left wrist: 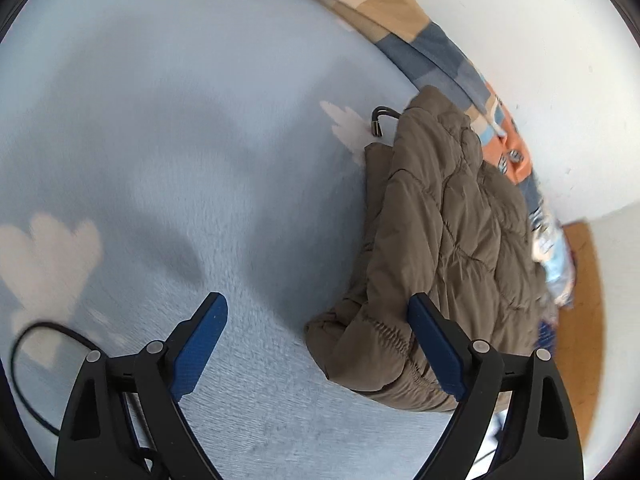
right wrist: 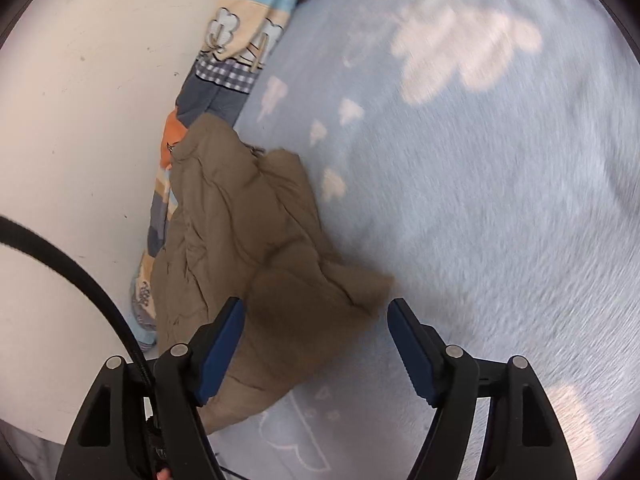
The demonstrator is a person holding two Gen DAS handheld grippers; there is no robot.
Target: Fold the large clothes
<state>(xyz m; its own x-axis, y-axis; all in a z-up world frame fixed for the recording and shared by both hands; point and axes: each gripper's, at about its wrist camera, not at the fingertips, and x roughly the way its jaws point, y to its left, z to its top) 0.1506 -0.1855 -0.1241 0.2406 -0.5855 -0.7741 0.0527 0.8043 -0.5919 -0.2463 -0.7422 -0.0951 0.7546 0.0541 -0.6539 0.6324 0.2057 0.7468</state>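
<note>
A brown quilted jacket (left wrist: 444, 240) lies bunched in a folded heap on a light blue blanket with white clouds (left wrist: 192, 152), close to the wall. A black hanger hook (left wrist: 380, 118) sticks out at its far end. My left gripper (left wrist: 316, 312) is open and empty, just above the blanket, with the jacket's elastic cuff beside its right finger (left wrist: 434, 344). In the right wrist view the jacket (right wrist: 248, 248) lies left of centre. My right gripper (right wrist: 316, 316) is open and empty over the jacket's near corner.
A patchwork quilt (left wrist: 436, 44) (right wrist: 232, 52) runs along the white wall (right wrist: 80, 100) behind the jacket. A wooden floor strip (left wrist: 584, 320) shows at the right. A black cable (left wrist: 36, 340) trails by the left gripper; another cable (right wrist: 68, 268) crosses the wall side.
</note>
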